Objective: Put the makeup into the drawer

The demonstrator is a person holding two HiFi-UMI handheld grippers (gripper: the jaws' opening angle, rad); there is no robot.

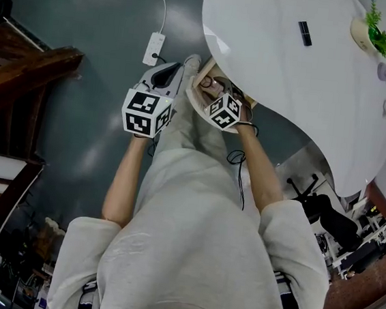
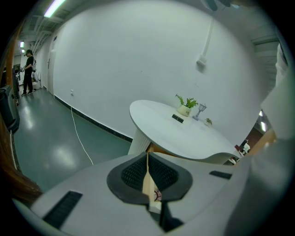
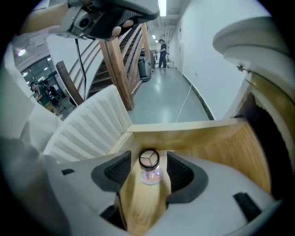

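Drawer (image 3: pixel 203 138): pale wood, grain visible, matt inside. Ribbed panel (image 3: pixel 87 126) beside it: white, matt, fluted. Makeup jar (image 3: pixel 150 166): clear, glossy body, plastic or glass, cannot tell which; shiny lid. Right gripper (image 3: pixel 148 168): smooth light grey plastic shell; pads (image 3: pixel 115 173) dark, finely textured, rubber-like. Table top (image 1: pixel 291 71): white, smooth, slight sheen. Floor (image 1: pixel 89 30): grey-green, polished, reflective. Trousers (image 1: pixel 194 205): pale matt cloth.

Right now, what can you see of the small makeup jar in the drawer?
The makeup jar is small and round, with a clear, purplish body and a pale lid, dark-rimmed, split into three sectors. It rests on the wooden floor of the drawer near its back wall, between the open fingers of the right gripper, which seem not to touch it.
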